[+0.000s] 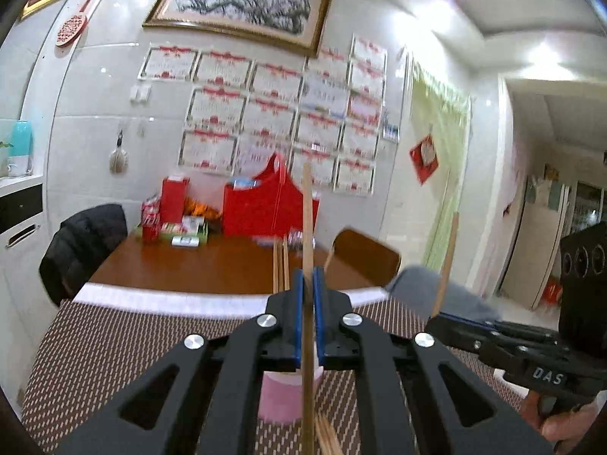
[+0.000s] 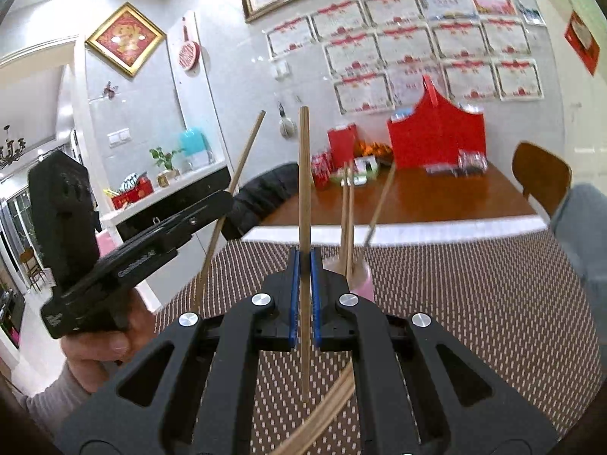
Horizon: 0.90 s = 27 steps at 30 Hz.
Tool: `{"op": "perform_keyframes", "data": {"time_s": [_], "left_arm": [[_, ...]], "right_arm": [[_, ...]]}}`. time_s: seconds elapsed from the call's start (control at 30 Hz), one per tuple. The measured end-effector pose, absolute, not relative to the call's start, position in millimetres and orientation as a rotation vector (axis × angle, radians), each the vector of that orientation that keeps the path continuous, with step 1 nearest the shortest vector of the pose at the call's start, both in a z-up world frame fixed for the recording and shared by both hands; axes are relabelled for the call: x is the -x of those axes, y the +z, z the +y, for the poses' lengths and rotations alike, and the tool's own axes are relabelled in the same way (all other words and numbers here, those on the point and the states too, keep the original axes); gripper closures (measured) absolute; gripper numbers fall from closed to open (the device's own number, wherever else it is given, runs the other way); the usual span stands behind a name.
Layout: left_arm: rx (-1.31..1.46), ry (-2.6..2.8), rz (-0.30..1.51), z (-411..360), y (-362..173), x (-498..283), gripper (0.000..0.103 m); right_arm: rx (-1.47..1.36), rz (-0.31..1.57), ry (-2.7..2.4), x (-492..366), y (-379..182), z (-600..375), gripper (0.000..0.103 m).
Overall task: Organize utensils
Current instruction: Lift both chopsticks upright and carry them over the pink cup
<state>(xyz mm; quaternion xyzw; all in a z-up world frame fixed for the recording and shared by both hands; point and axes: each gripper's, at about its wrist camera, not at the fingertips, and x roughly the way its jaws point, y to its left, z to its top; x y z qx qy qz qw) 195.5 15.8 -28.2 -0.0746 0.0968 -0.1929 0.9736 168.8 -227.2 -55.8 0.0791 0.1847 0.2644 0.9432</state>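
Left claw [image 1: 308,276]: clamped on one upright wooden chopstick [image 1: 308,227].
Right claw [image 2: 304,261]: clamped on another upright chopstick [image 2: 304,189].
Loose chopsticks [image 2: 326,409]: lay on the woven placemat [image 2: 474,303] below.
Pink cup [image 2: 362,282]: held three more chopsticks, on the table [image 2: 436,201].

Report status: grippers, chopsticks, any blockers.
Left gripper shut on one chopstick. Right gripper shut on another chopstick. Pink cup already holds several. Nothing in the way.

Woven mat [image 2: 474,303] at right of frame lies bare, open passage. Pink cup [image 2: 362,280] with upright chopsticks [image 2: 347,220] blocks centre. Loose chopsticks [image 2: 326,405] cross lower middle. Worktop [image 2: 436,197] far edge cluttered by red boxes [image 2: 436,140].
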Motion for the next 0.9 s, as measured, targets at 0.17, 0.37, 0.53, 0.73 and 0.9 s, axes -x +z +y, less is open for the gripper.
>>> {"op": "perform_keyframes", "data": {"time_s": [0.17, 0.37, 0.53, 0.73, 0.9], "left_arm": [[0.185, -0.404, 0.108, 14, -16, -223, 0.098], [0.245, -0.452, 0.035, 5, -23, -262, 0.098], [0.265, -0.457, 0.035, -4, -40, -291, 0.098], [0.266, -0.432, 0.061, -5, -62, -314, 0.098], [0.264, -0.412, 0.089, -4, -79, -325, 0.098]], "right_arm": [[-0.151, 0.319, 0.562, -189, -28, -223, 0.097], [-0.152, 0.279, 0.575, -222, -11, -219, 0.097], [-0.160, 0.261, 0.573, -246, -8, -220, 0.097], [-0.165, 0.288, 0.561, -273, -21, -217, 0.097], [-0.151, 0.334, 0.554, -287, -34, -212, 0.097]]}}
